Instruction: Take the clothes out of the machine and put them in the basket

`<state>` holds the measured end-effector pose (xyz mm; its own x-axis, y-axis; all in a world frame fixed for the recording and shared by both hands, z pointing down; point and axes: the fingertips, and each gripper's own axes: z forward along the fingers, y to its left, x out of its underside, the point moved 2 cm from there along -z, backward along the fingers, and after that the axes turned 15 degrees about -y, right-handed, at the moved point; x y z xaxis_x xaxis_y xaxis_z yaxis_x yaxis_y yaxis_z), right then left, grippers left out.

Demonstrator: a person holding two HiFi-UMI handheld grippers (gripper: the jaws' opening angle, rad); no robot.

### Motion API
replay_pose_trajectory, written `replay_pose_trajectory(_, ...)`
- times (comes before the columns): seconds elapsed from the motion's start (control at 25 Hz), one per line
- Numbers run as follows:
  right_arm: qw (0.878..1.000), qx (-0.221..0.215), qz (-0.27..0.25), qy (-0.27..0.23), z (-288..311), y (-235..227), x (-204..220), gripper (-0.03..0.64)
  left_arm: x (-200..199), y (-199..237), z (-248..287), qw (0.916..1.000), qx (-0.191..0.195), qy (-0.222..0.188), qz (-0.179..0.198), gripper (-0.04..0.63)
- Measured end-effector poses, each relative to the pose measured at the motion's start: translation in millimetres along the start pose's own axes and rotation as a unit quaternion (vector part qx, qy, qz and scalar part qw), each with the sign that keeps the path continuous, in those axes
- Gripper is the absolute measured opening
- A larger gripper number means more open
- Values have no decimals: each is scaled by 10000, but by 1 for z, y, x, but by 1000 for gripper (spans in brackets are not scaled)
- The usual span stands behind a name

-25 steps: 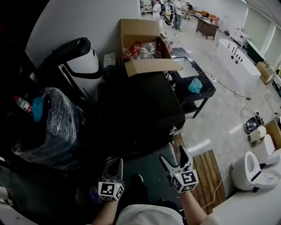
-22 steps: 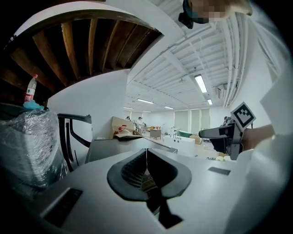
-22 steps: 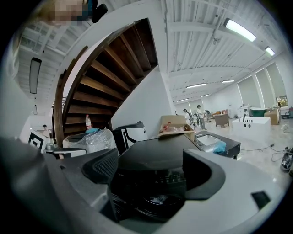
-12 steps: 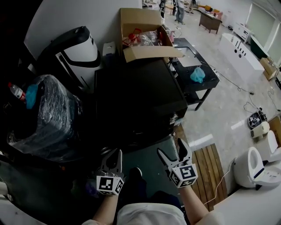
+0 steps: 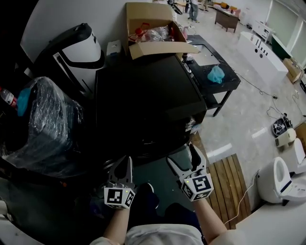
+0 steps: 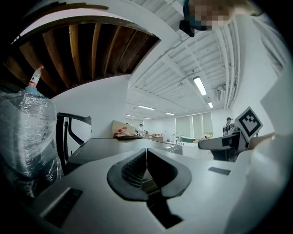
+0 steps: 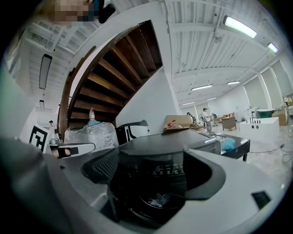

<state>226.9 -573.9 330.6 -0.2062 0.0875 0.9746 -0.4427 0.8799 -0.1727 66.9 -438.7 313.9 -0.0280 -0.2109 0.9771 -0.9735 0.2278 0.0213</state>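
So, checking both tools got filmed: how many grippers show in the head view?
2. The left gripper sits low, left of centre, jaws together; the right gripper is beside it, jaws apart. Neither is hidden.

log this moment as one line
left tongs: shut, empty | right tongs: open, empty, aimed at machine front | stage: no grasp yet

Open cardboard box point(image 5: 146, 13); wrapped bin point(image 5: 45, 124), bottle point(image 5: 5, 95) beside it; teal cloth point(image 5: 216, 74) laid on black table point(image 5: 228, 82); toilet point(image 5: 277, 179); slatted board point(image 5: 229, 189).
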Motion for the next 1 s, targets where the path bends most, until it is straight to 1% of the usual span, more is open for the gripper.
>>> replay_pose_trajectory(0.12, 9999, -30, -96, -15, 6, -8, 17, 436, 17, 4, 6, 9999, -54, -105, 5, 21)
replay_pose_trajectory(0.32, 9999, 28, -79, -92, 14, -18, 48, 436, 49, 5, 14, 9999, -44, -105, 32, 21)
replay_pose_trajectory(0.48, 9998, -16, -94, -178, 23, -20, 76, 436, 75, 9, 14, 9997, -79, -213, 61, 21)
replay_pose_trajectory(0.6, 9995, -53, -34, -298, 29, -20, 107, 437, 108, 13, 14, 9995, -120, -277, 117, 21)
replay_pose_trajectory(0.72, 9993, -76, 61, -363, 33, -24, 142, 439, 146, 14, 15, 9994, -140, -312, 86, 21)
replay_pose_trajectory(0.84, 9989, -144, 108, -436, 35, -28, 173, 439, 173, 14, 14, 9991, -138, -372, 153, 21)
replay_pose_trajectory(0.92, 9985, -204, 123, -486, 35, -31, 193, 436, 190, 15, 12, 9986, -201, -438, 194, 21)
replay_pose_trajectory(1.0, 9984, -251, 141, -494, 34, -36, 214, 437, 213, 15, 11, 9985, -253, -455, 167, 21)
